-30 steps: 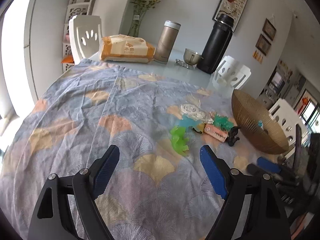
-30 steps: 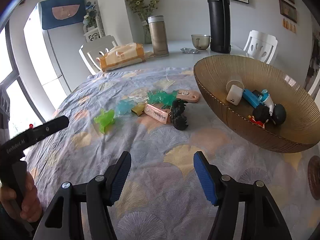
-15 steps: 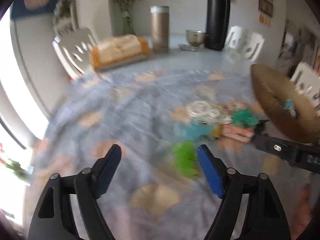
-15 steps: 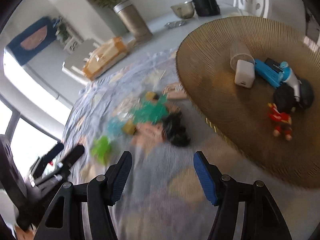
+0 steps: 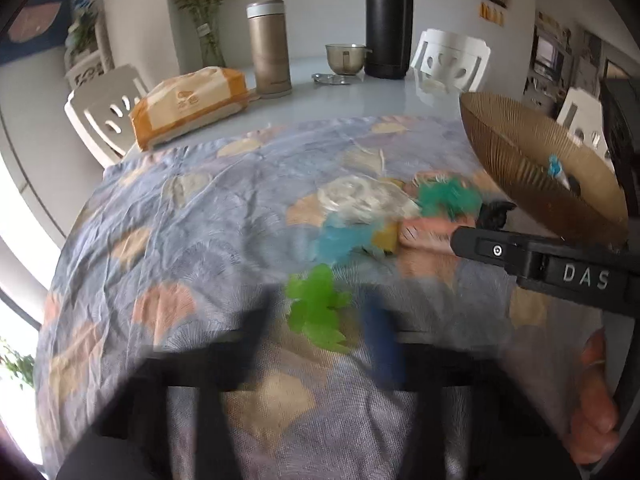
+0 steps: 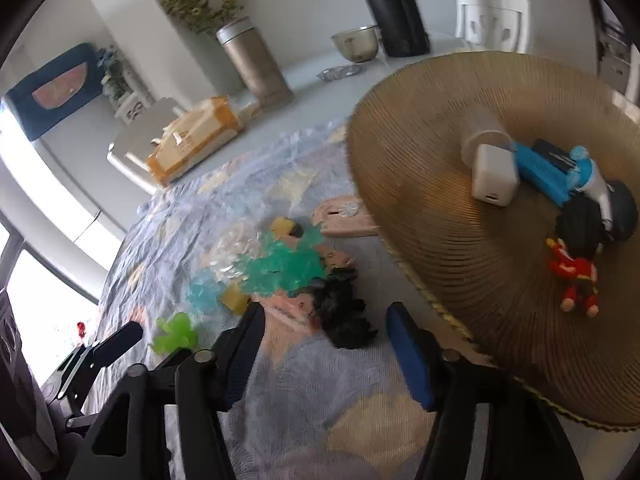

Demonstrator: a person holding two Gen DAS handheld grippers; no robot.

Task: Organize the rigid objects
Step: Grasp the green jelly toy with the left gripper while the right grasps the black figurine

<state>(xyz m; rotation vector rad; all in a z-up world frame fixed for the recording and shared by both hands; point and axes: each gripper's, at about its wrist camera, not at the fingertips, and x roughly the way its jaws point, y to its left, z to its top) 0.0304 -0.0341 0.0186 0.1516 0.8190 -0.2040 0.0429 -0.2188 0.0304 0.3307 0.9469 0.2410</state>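
Observation:
A cluster of small toys lies on the patterned cloth. In the left wrist view my left gripper (image 5: 320, 320) is motion-blurred, open, and straddles a bright green toy (image 5: 318, 306). Beyond it lie a light blue toy (image 5: 340, 238), a teal toy (image 5: 446, 196) and a pink box (image 5: 424, 232). In the right wrist view my right gripper (image 6: 324, 338) is open, with a black toy (image 6: 340, 316) between its fingers. A gold wicker bowl (image 6: 420, 184) at the right holds a white charger (image 6: 492, 178), a blue toy and a red figure (image 6: 574, 278).
At the table's far side stand a tissue pack (image 5: 188, 106), a gold flask (image 5: 270, 48), a black thermos (image 5: 386, 20) and a metal cup (image 5: 344, 58). White chairs surround the table. The right gripper's body (image 5: 540, 260) crosses the left wrist view.
Both grippers have moved forward and down toward the toy cluster. The left now straddles the green toy; the right now has the black toy between its fingers.

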